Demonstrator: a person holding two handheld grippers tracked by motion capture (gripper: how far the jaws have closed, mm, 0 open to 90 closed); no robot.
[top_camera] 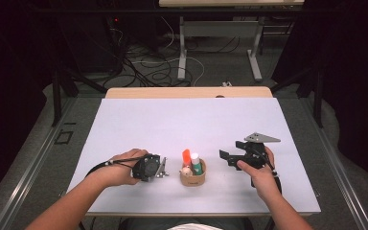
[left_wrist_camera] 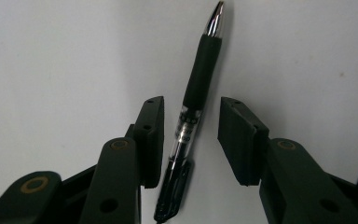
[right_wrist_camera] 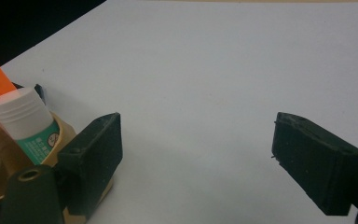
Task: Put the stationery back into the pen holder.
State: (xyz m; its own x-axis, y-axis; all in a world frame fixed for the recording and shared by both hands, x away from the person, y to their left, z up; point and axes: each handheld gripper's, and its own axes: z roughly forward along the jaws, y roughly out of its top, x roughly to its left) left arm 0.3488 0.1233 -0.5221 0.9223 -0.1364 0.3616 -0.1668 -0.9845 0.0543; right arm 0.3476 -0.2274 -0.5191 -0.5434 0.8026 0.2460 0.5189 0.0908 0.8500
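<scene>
Both fingers (left_wrist_camera: 150, 140) of the left gripper (left_wrist_camera: 191, 140), pointing down, straddle a pen (left_wrist_camera: 196, 88).

Left gripper (left_wrist_camera: 191, 135) pointed down at white table surface (left_wrist_camera: 65, 56). Both black jaws rising from bottom edge, standing either side of a pen (left_wrist_camera: 191, 112). Pen lying flat on the surface, between the jaws, slightly tilted from the vertical of the frame. Silver tip at top, dark rubber grip below it, clear barrel section with printed label level with the jaw pads, black clip end at bottom. Left pad (left_wrist_camera: 153, 140) just beside the barrel, contact not certain. Right pad (left_wrist_camera: 240, 140) apart from the barrel, visible gap of white surface between. Pen not clamped.
</scene>
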